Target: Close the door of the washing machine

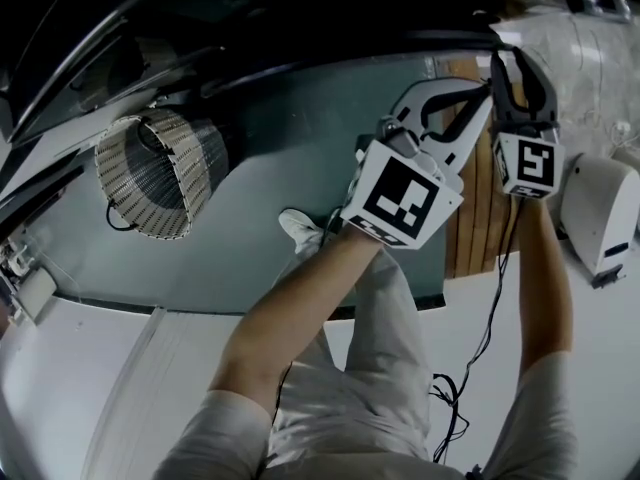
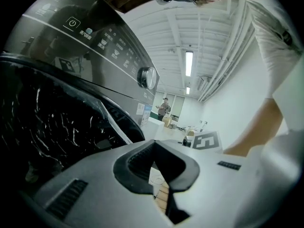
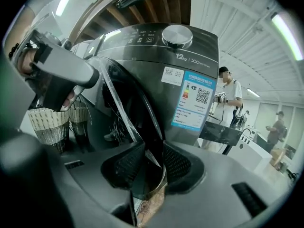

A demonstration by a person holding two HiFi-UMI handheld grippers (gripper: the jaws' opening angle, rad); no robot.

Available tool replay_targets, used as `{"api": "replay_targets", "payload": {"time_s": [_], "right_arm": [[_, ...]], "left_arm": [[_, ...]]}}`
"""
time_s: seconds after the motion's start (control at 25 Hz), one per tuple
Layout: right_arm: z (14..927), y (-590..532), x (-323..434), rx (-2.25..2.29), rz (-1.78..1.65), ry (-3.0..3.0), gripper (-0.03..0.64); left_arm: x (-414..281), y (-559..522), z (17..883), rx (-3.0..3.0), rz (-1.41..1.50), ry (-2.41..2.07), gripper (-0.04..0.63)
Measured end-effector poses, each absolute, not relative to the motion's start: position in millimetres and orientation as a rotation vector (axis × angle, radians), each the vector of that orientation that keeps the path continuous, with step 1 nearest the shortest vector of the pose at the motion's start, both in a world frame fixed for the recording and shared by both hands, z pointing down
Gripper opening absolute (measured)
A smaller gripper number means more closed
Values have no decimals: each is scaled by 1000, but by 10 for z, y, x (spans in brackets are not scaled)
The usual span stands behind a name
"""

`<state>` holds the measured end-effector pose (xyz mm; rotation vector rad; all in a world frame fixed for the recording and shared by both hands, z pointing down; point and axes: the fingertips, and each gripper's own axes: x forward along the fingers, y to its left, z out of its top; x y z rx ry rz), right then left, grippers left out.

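The grey washing machine (image 3: 185, 75) fills the right gripper view, and its round door (image 3: 124, 106) stands ajar. The door's thin rim runs down between the pads of my right gripper (image 3: 153, 167), which is open around it. My left gripper (image 2: 153, 171) is shut with nothing in it. It lies beside the machine's front, under the control panel (image 2: 107, 42) and knob (image 2: 148, 77), with the dark door glass (image 2: 57, 127) to its left. In the head view both grippers reach up side by side, left gripper (image 1: 478, 103) and right gripper (image 1: 520, 73), toward the dark machine (image 1: 300, 8).
A wicker basket (image 1: 150, 173) stands on the teal floor mat (image 1: 250, 258) to the left. A white appliance (image 1: 600, 213) stands at the right. A cable (image 1: 480, 338) hangs from the right gripper. A person (image 3: 230, 99) stands behind the machine by white counters.
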<state>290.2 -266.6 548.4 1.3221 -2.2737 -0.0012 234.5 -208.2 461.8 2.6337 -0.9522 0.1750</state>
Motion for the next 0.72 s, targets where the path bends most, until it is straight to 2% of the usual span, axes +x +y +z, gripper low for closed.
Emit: {"api": "replay_targets", "payload": {"time_s": [0.72], "right_arm": [[5520,-2792,2857,1420,88,-2239,109]], "left_arm": [[2249,-2029,4674,2635,168,-947,2]]}}
